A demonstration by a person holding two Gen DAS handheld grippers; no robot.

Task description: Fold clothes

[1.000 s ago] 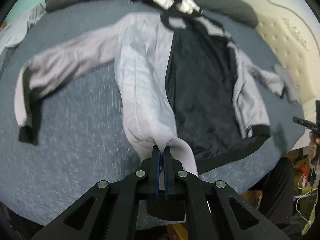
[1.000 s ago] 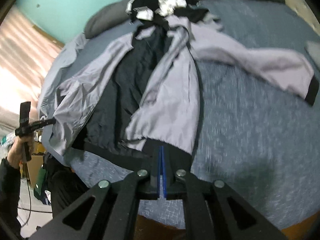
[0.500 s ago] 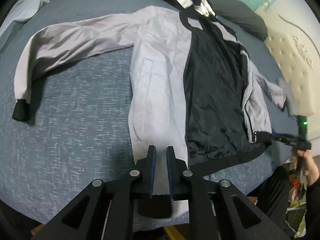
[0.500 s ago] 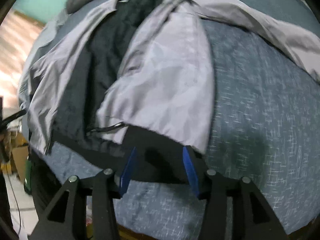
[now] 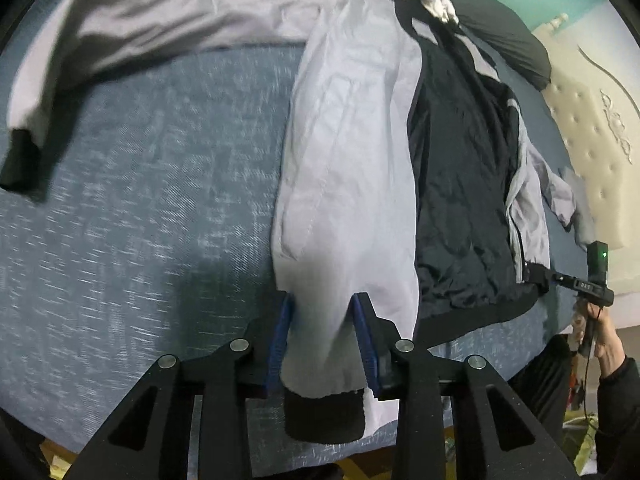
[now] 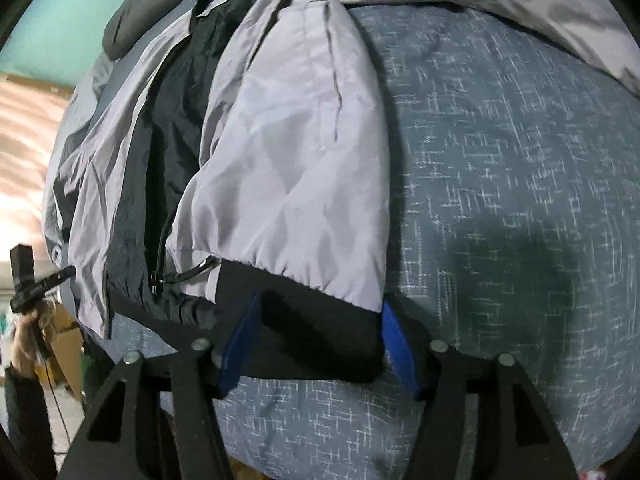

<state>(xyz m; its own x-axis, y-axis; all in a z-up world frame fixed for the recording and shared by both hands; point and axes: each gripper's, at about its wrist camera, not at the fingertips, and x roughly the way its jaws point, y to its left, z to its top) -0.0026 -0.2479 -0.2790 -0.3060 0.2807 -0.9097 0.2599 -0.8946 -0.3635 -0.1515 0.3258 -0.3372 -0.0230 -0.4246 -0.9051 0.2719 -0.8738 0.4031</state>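
A: Lying open on the blue-grey bedspread (image 5: 132,208): grey jacket (image 5: 352,152), black lining up, front panels spread, hem at the near bed edge. One sleeve (image 5: 132,20) runs off to the left in the left wrist view, black cuff at its end.

B: Left gripper (image 5: 324,320)?

A: Jaws have just been opening. Now part open, blue pads either side of the grey panel's lower corner and its black hem band. Fabric sits between them with a gap on both sides, not pinched.

B: Right gripper (image 6: 318,338)?

A: Jaws apart, wider than the left. They straddle the black hem band (image 6: 320,332) of the other front panel (image 6: 288,168). Cloth between the pads, not clamped. Zipper pull hangs just beside that panel's inner edge.

B: Anything else?

A: Dark pillow (image 5: 508,40) at the far end, tufted cream headboard (image 5: 588,136) beyond the jacket.
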